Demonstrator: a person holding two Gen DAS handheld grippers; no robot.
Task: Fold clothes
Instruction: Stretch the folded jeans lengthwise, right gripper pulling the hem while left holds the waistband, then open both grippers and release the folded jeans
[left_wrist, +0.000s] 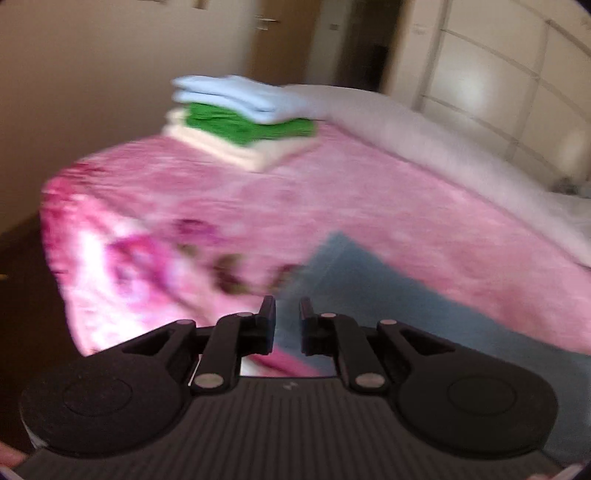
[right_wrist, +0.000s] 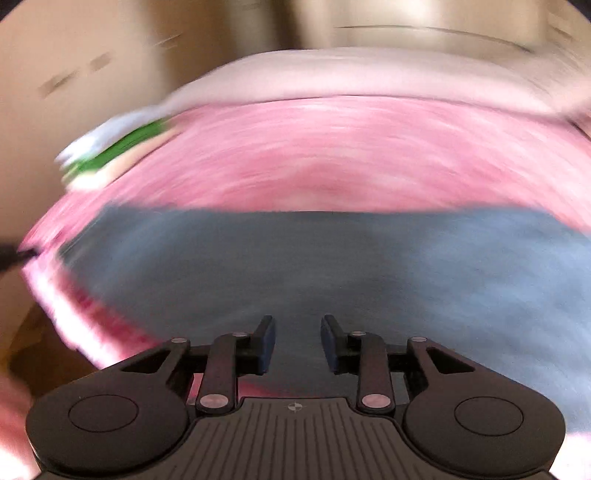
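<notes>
Grey-blue garment (right_wrist: 332, 266) flat ahead of both grippers' parted fingers (right_wrist: 267, 332).

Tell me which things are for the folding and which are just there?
For the folding: blue-grey cloth, folded stack, left claw, right claw.

Just there: pink blanket, white duvet, door.

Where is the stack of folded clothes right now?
The stack of folded clothes sits at the far left corner of the pink blanket, beside the white duvet. In the right wrist view it shows blurred at upper left.
</notes>
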